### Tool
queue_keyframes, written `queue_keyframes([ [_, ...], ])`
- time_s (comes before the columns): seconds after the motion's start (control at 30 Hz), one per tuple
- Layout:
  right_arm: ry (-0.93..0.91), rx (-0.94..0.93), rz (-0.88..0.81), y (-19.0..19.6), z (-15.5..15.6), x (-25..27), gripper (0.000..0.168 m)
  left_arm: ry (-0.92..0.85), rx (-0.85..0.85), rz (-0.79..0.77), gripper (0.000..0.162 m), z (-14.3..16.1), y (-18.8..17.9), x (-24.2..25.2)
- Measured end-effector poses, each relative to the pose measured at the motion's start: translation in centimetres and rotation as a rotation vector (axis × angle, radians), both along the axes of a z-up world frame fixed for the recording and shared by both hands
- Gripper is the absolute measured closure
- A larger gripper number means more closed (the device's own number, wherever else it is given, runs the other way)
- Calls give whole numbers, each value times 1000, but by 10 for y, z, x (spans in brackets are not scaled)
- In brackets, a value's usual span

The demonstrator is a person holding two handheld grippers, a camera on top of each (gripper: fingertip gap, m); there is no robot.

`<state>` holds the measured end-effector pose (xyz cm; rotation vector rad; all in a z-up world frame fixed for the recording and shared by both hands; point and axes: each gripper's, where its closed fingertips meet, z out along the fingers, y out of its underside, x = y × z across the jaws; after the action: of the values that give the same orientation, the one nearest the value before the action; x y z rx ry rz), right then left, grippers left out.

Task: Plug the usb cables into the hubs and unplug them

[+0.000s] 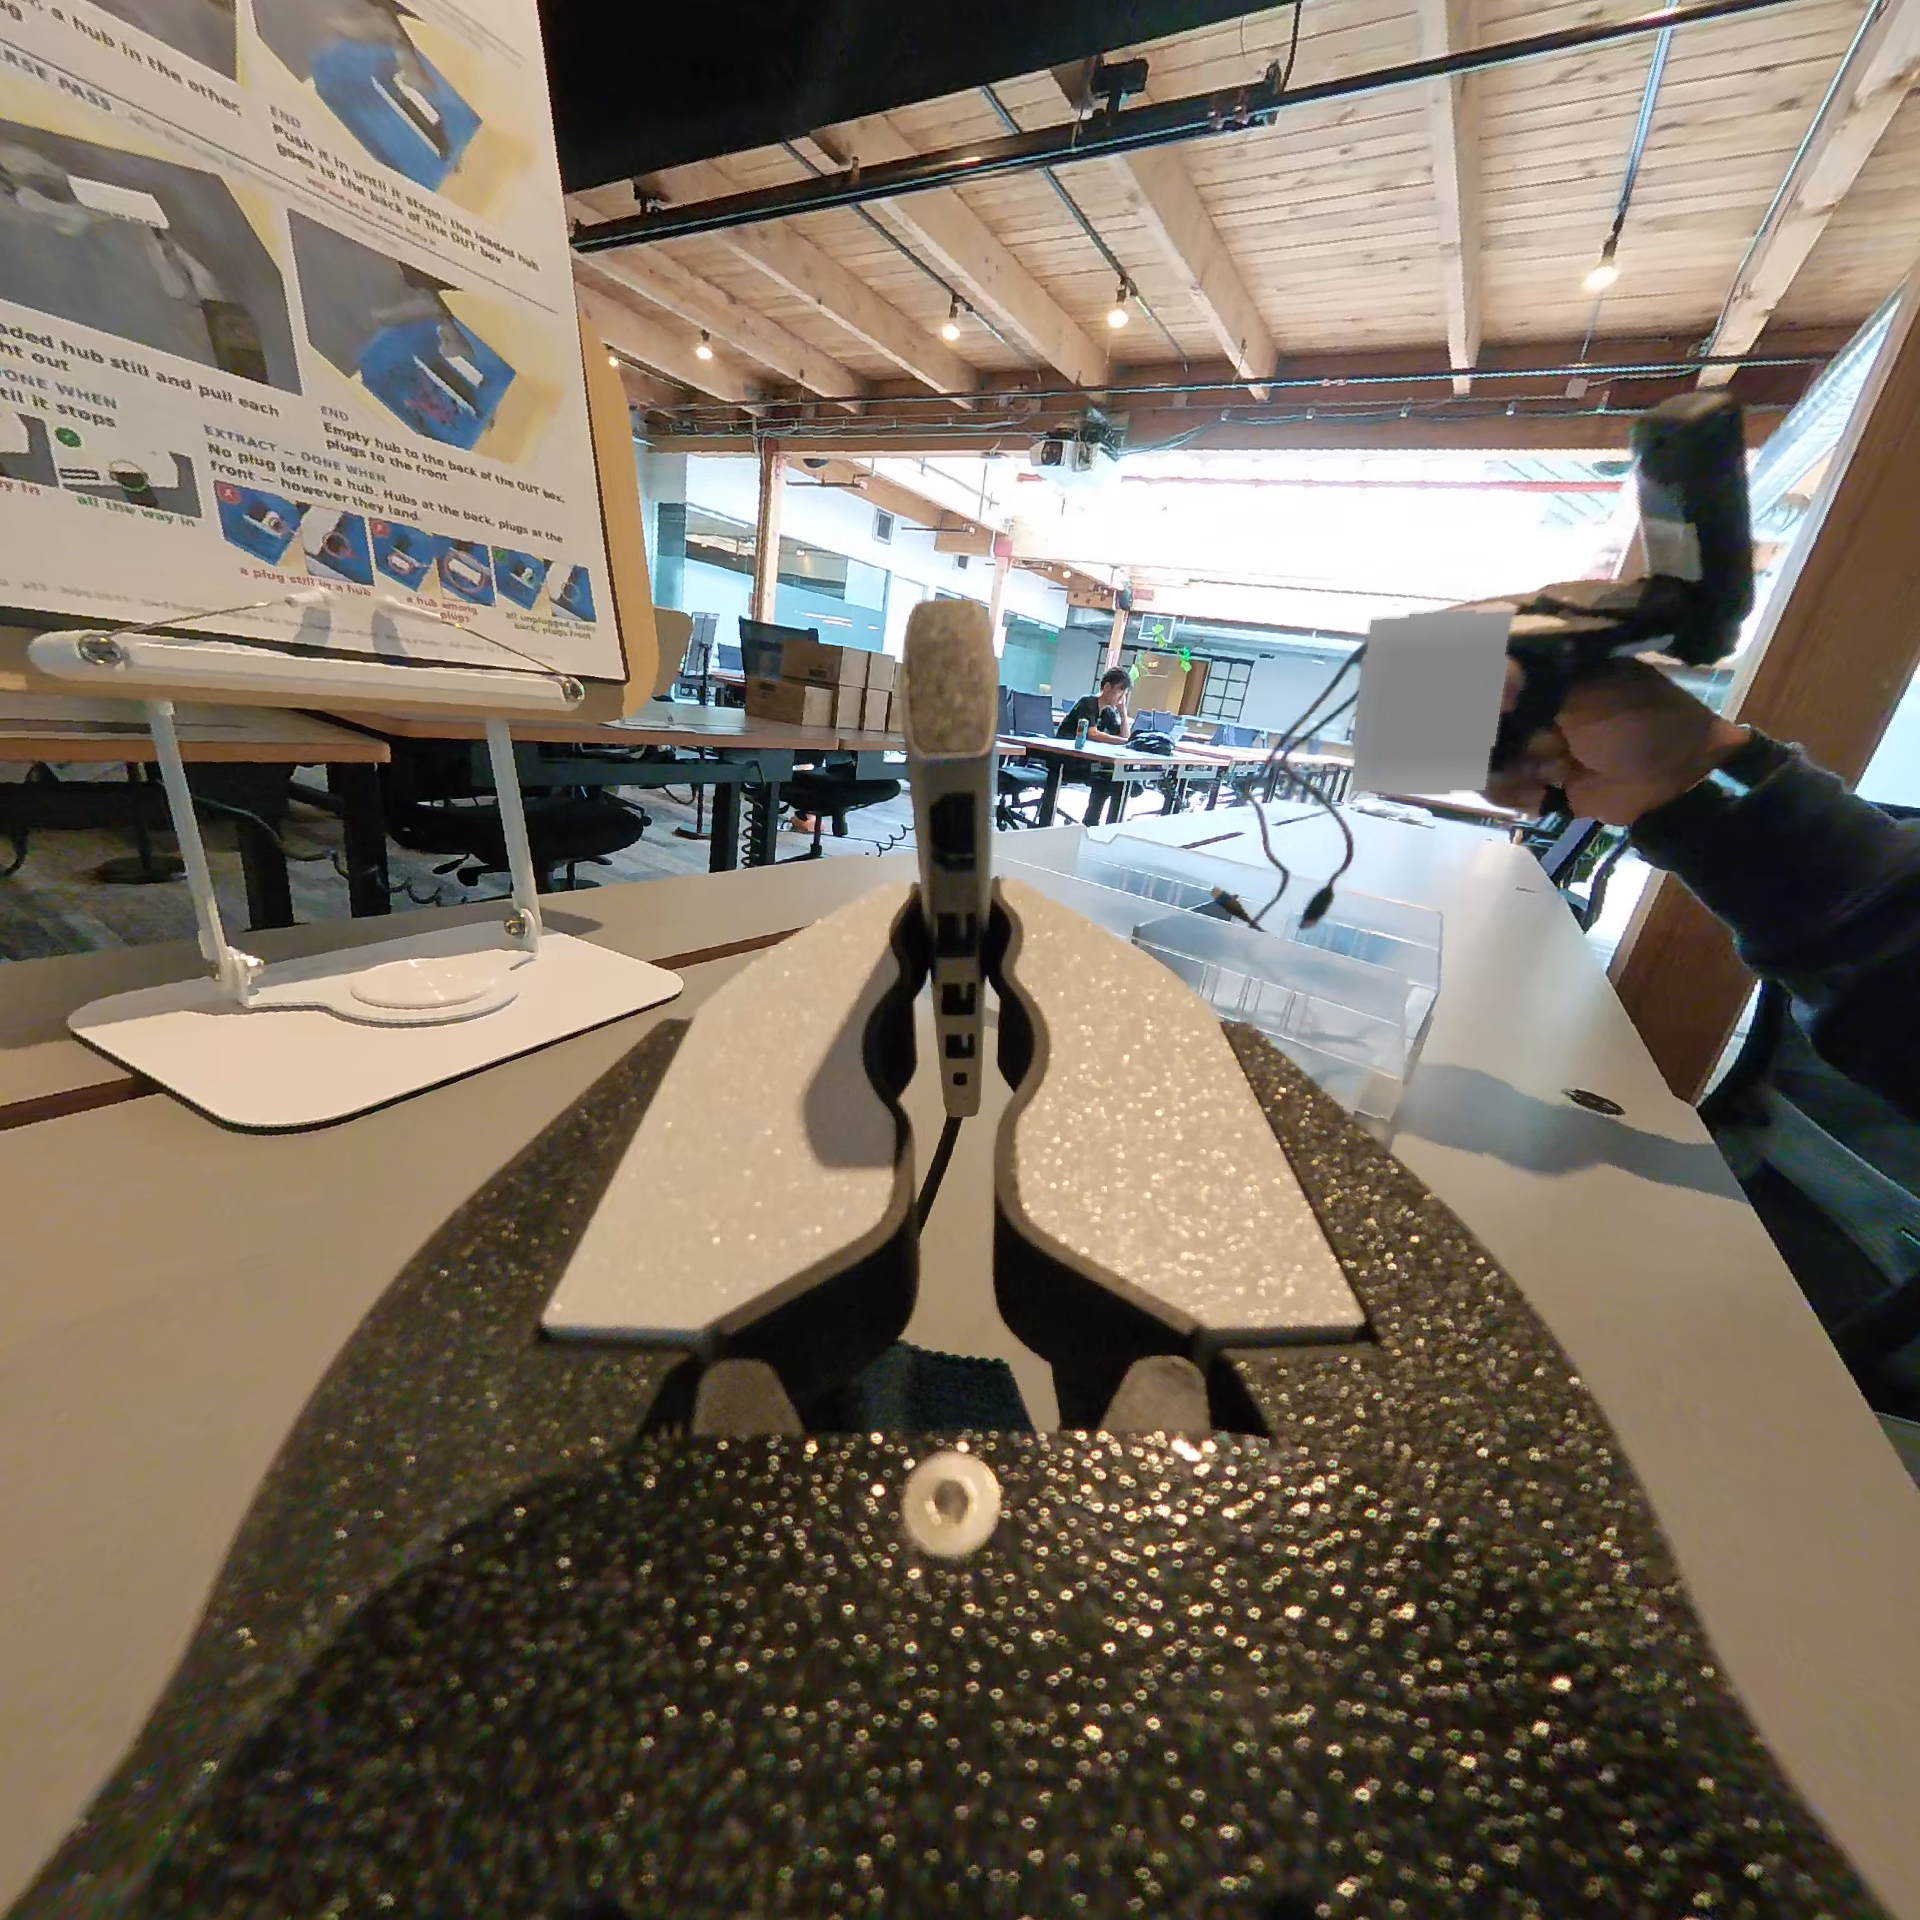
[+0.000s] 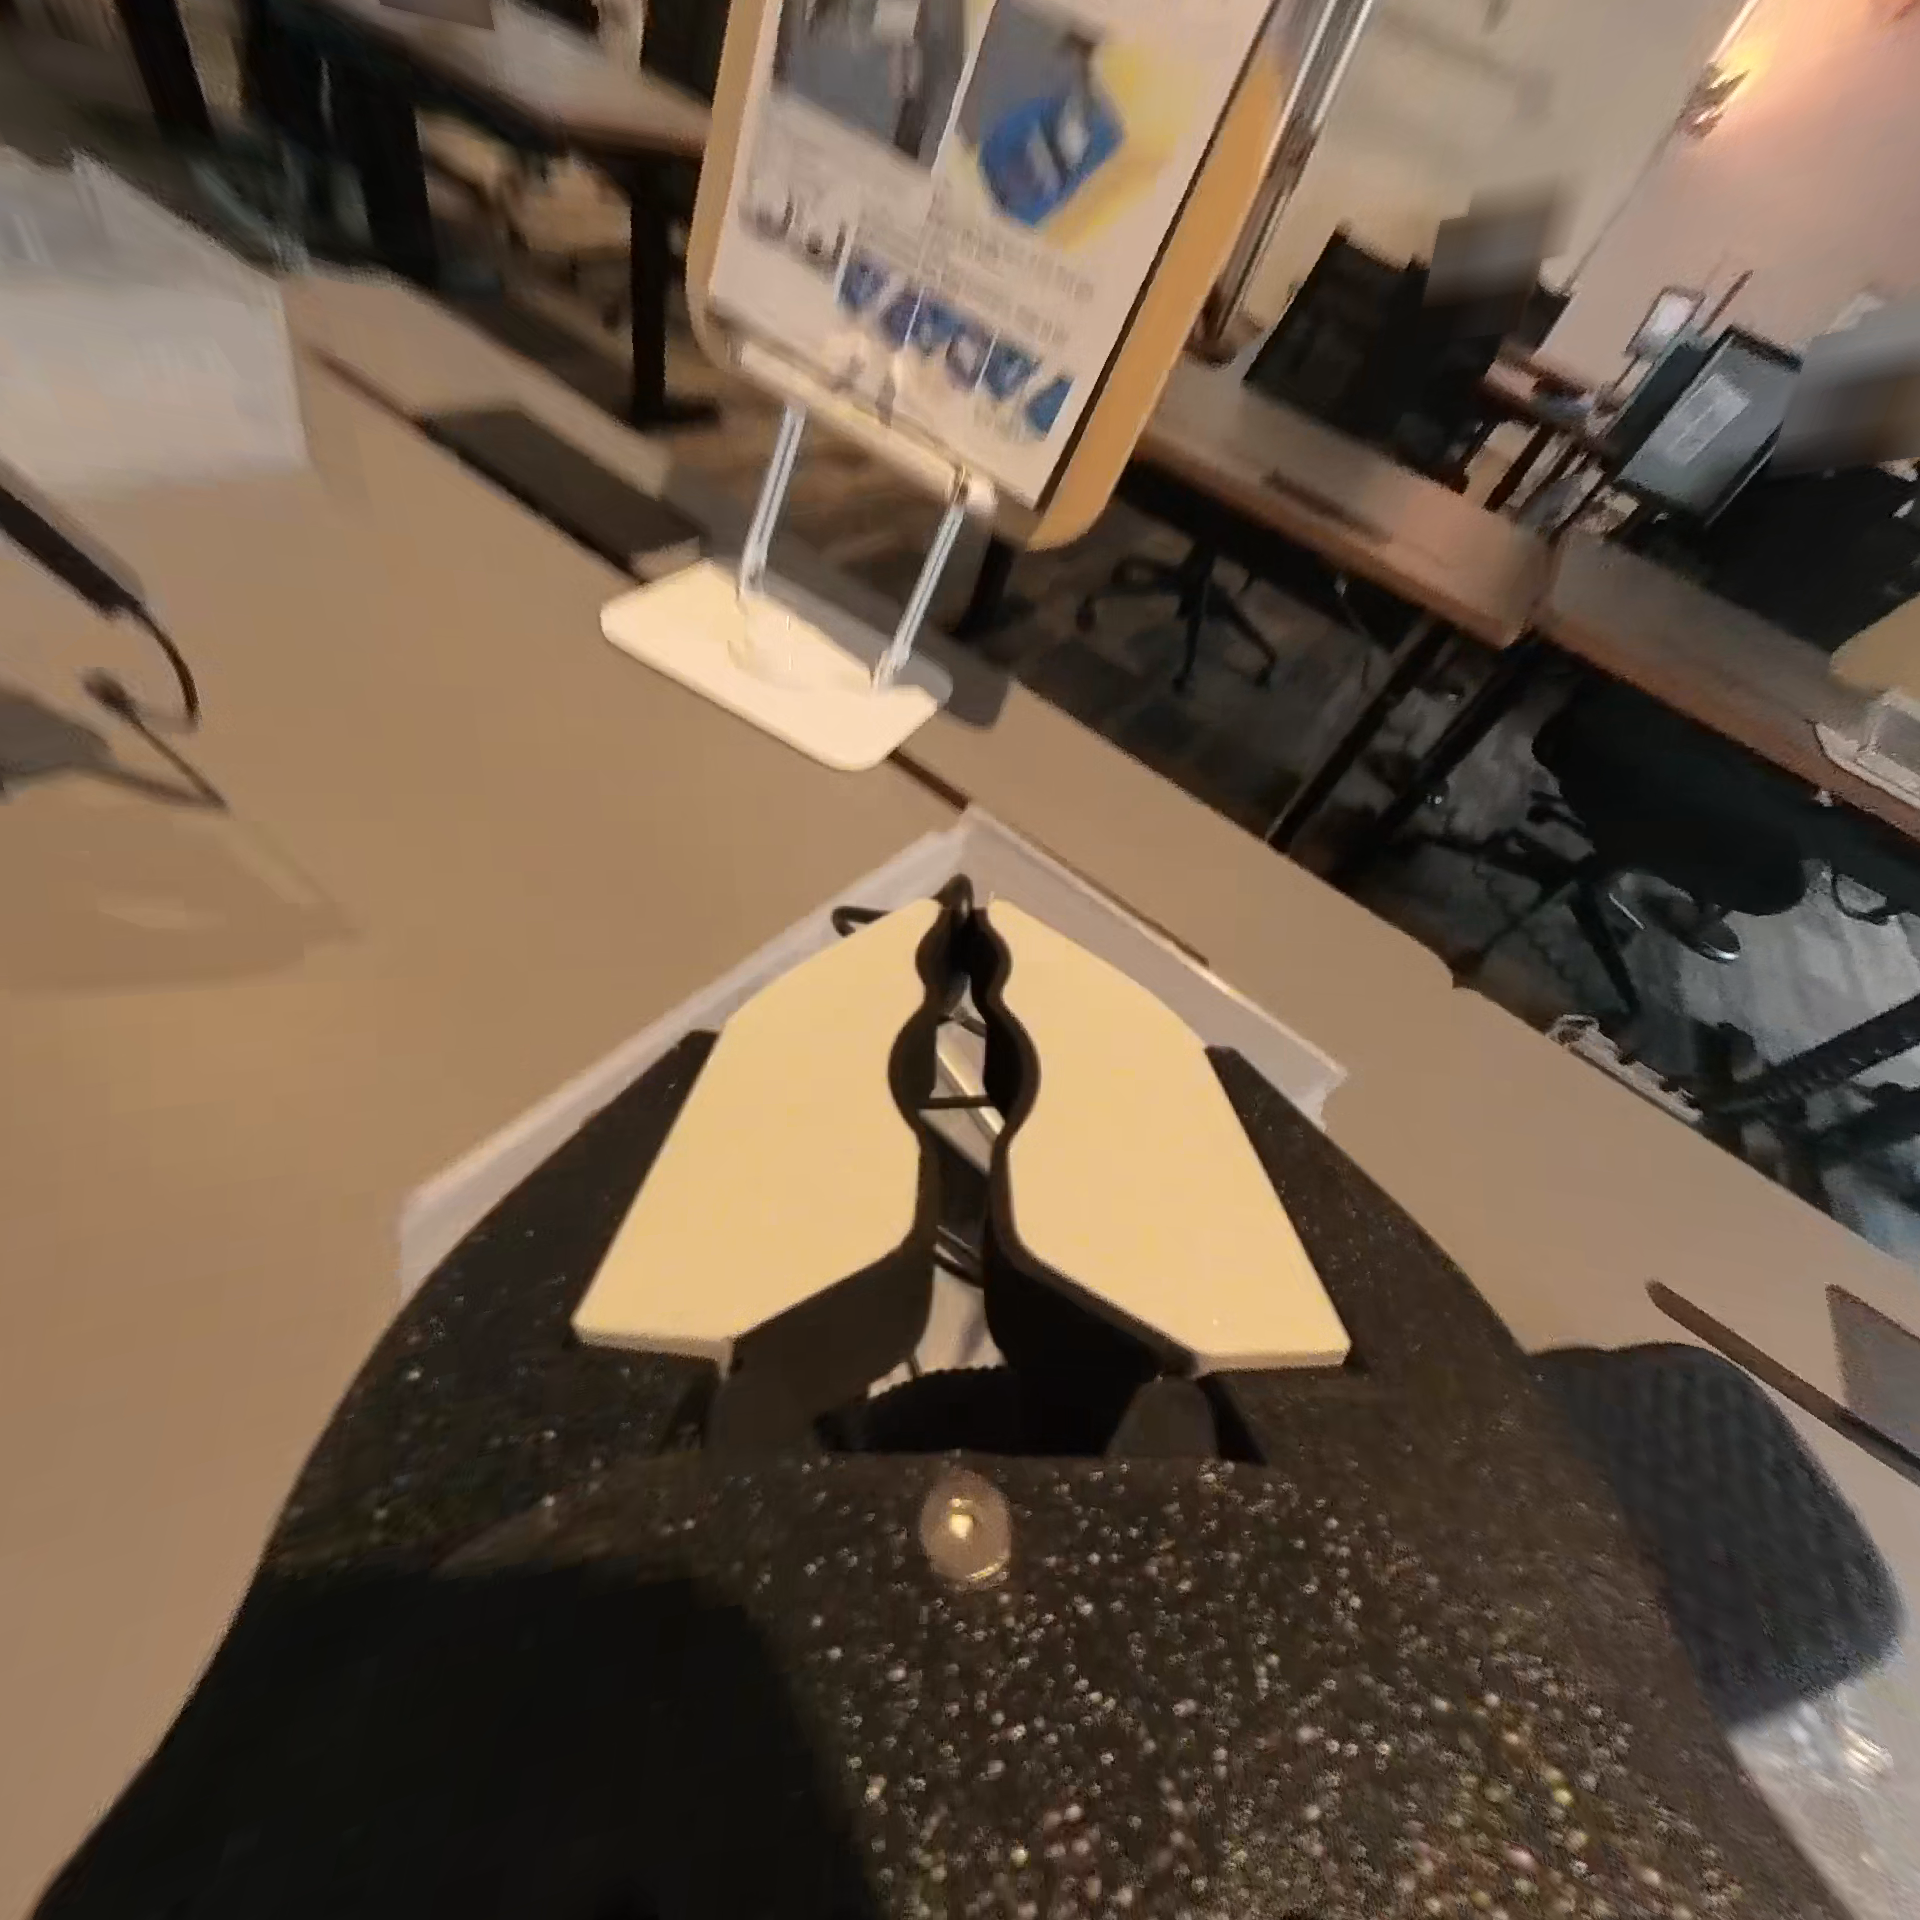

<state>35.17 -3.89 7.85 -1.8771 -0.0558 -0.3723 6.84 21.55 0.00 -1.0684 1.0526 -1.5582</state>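
Open-plan office: desk rows (image 1: 1143,753), office chairs (image 2: 1704,831), exposed timber ceiling (image 1: 1195,218), track lights.

Left view sharp and bright, windows (image 1: 1226,520) blown out ahead of the gripper (image 1: 951,914), edges bowed. Right view dim, warm, motion-blurred throughout.

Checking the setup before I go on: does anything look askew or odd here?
Nothing damaged or spilled. The hub stands on end in the left tongs, ports empty. Black cables dangle from the right tongs above the clear box.
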Motion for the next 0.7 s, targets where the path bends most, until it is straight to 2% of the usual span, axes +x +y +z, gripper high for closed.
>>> queue_keyframes([
  [0.23,185,255,16,0,37,5,166,-3,-2,6,152,0,2,-1],
  [0.5,69,354,59,-3,70,-20,166,1,0,4,152,0,1,0],
  [0.7,15,453,194,-5,124,-90,166,2,-2,8,152,-1,2,0],
])
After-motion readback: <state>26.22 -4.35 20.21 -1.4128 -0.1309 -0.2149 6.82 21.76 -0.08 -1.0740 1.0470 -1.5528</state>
